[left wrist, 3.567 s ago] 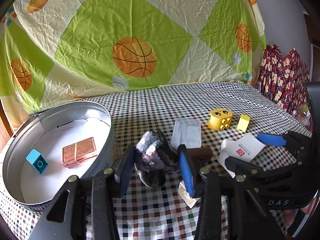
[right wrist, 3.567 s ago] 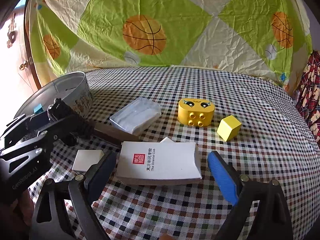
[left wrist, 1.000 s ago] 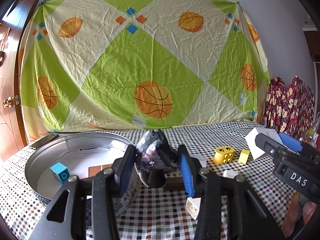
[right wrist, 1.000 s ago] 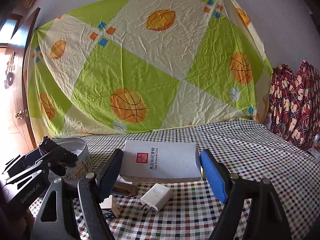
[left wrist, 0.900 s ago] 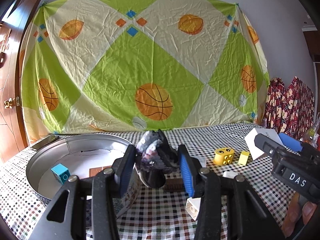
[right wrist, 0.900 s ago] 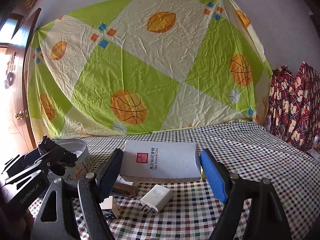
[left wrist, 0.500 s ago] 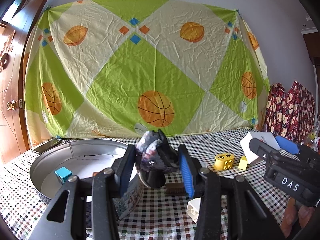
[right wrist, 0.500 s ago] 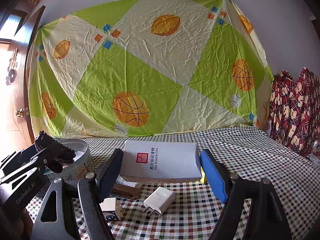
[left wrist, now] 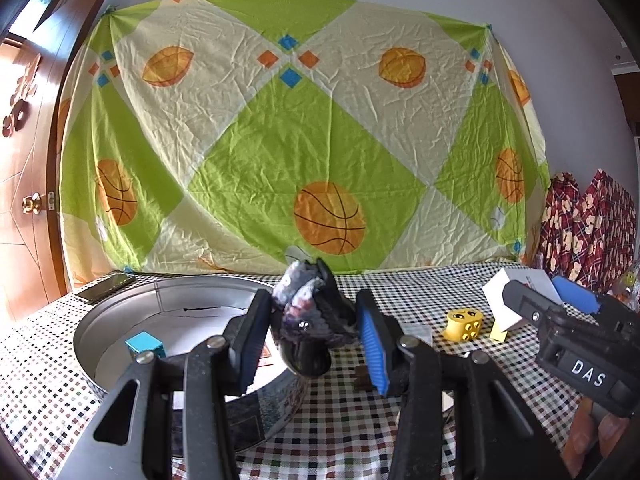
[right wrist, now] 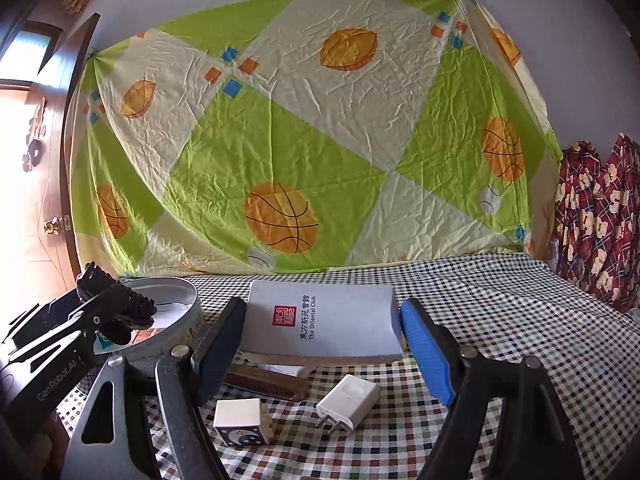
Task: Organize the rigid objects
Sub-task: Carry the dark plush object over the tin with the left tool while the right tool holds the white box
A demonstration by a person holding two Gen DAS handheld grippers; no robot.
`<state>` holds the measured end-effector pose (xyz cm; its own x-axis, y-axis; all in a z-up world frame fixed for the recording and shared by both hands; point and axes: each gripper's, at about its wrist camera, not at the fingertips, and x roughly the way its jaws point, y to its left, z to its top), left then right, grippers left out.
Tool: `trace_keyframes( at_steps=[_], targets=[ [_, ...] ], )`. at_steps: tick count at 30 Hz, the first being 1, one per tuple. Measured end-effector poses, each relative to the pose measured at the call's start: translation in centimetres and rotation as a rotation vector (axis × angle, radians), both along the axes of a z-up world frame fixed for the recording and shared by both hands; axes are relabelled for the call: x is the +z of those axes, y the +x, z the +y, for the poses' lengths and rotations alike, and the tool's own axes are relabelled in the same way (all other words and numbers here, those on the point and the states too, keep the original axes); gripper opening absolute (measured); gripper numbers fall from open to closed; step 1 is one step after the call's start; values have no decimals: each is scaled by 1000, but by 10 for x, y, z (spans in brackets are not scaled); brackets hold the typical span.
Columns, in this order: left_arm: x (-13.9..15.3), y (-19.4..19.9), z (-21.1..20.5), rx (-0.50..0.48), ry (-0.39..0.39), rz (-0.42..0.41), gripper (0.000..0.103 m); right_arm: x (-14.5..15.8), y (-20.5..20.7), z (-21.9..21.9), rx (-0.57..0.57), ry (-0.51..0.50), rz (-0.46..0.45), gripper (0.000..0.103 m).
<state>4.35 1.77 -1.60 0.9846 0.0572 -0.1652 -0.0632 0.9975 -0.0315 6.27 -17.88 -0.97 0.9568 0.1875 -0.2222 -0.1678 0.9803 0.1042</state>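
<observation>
My left gripper (left wrist: 312, 336) is shut on a dark sequined hair clip (left wrist: 310, 322) and holds it above the near right rim of the round metal tin (left wrist: 120, 316). The tin holds a teal cube (left wrist: 144, 344) and a copper box, mostly hidden. My right gripper (right wrist: 322, 338) is shut on a white card box (right wrist: 320, 324) with a red seal, held above the table. The white box also shows in the left wrist view (left wrist: 516, 294). The tin shows at the left in the right wrist view (right wrist: 176, 300).
On the checkered cloth lie a yellow face block (left wrist: 464, 324), a small yellow cube (left wrist: 499, 332), a white charger plug (right wrist: 348, 400), a white toy brick (right wrist: 242, 420) and a brown brush (right wrist: 266, 384). A phone (left wrist: 106, 286) lies behind the tin.
Both grippers have risen and tilted up since 3.6 s ago, each carrying its object. Over the last second the left has drifted slightly closer over the tin's rim.
</observation>
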Motion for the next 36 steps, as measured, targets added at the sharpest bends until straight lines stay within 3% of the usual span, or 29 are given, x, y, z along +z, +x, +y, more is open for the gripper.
trace_keyframes(
  at_steps=[36],
  targets=[
    [-3,3,69,124,-68,20,43,0,14,79,145,-46,17,80]
  ],
)
